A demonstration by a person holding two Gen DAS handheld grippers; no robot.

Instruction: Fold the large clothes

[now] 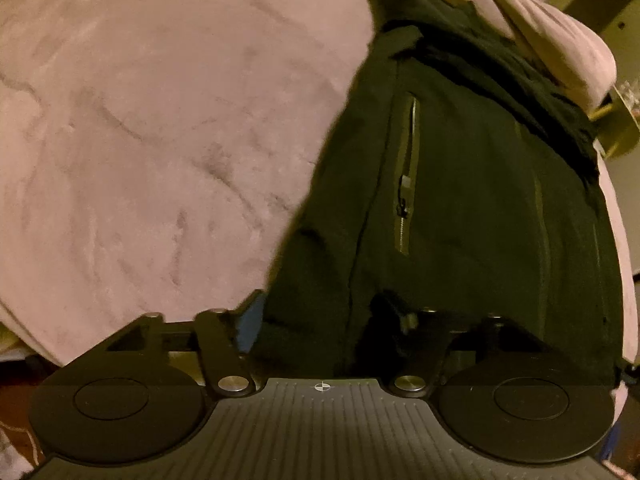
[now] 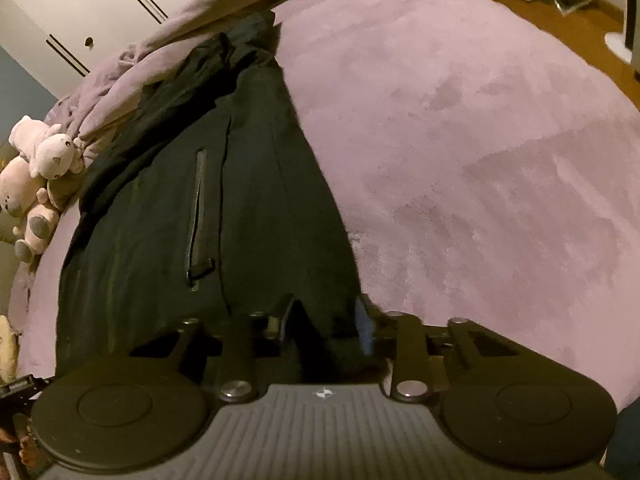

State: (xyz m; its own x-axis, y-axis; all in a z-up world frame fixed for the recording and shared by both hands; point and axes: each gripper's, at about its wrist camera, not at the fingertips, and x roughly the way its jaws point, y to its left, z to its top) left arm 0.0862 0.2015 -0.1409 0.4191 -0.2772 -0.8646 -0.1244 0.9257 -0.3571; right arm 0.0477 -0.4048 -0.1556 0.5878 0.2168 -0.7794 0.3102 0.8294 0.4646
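Observation:
A black jacket [image 1: 460, 184] with zip pockets lies lengthwise on a pink plush bedspread [image 1: 152, 140]; it also shows in the right wrist view [image 2: 224, 200]. My left gripper [image 1: 320, 312] is at the jacket's near hem, its jaws apart with the black cloth lying between them. My right gripper [image 2: 324, 316] is at the near hem at the jacket's right edge, jaws apart with cloth between them. The fingertips are partly hidden by the dark fabric.
The bedspread [image 2: 480, 160] stretches wide to the right of the jacket. A bunched pink duvet [image 2: 160, 52] lies at the far end. Pink stuffed animals [image 2: 40, 168] sit at the left bed edge. White cupboard doors [image 2: 80, 8] stand behind. Wooden floor [image 2: 560, 20] shows beyond.

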